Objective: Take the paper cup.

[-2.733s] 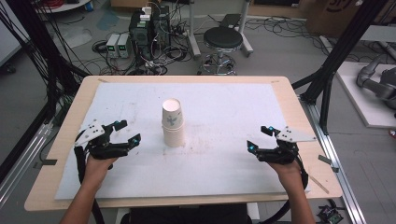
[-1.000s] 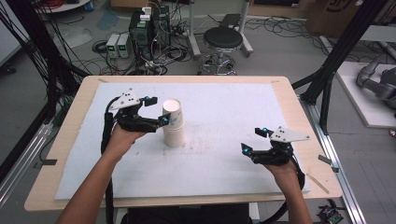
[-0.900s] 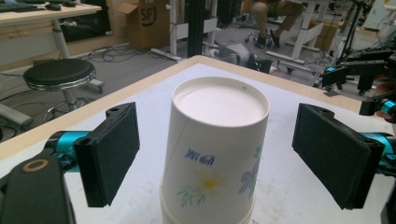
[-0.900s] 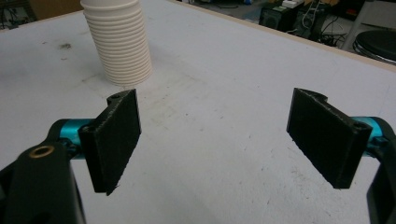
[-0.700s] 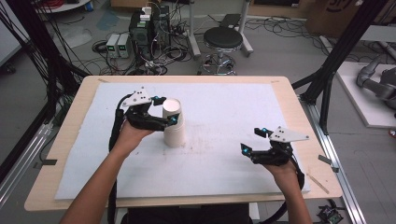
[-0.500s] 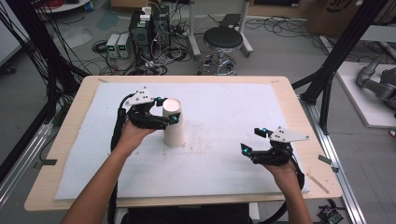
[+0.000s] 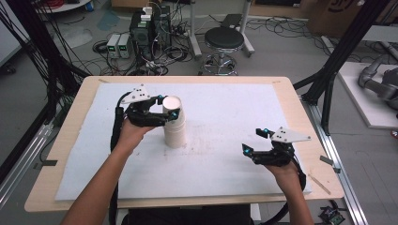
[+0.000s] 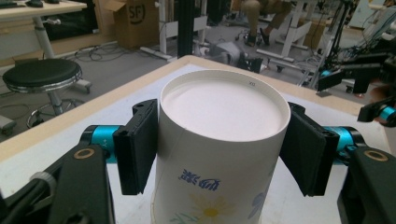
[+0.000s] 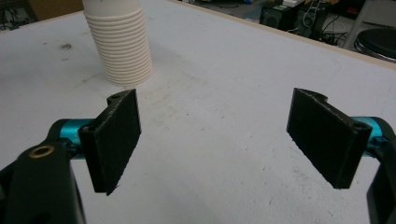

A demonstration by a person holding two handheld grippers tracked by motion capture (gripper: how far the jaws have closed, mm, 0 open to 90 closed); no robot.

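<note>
A stack of white paper cups (image 7: 174,129) stands upside down on the white mat (image 7: 234,108), left of centre. My left gripper (image 7: 168,107) is at the stack's top, and its two black pads press against either side of the uppermost cup (image 8: 219,154), which has a blue and yellow flower print. Near the front right of the mat my right gripper (image 7: 252,140) is held open just above the surface with nothing between its jaws. In the right gripper view (image 9: 224,135) the ribbed rims of the stack (image 9: 120,46) are farther off at the upper left.
The mat covers most of a wooden table (image 7: 300,108). Beyond the far edge are a black stool (image 7: 225,40), boxes with tangled cables (image 7: 145,28) and black frame posts (image 7: 338,56) at both sides. Faint smudges mark the mat's middle.
My left gripper came up from the front left of the mat to the top of the cup stack and has closed around the top cup. The right gripper has barely shifted.
</note>
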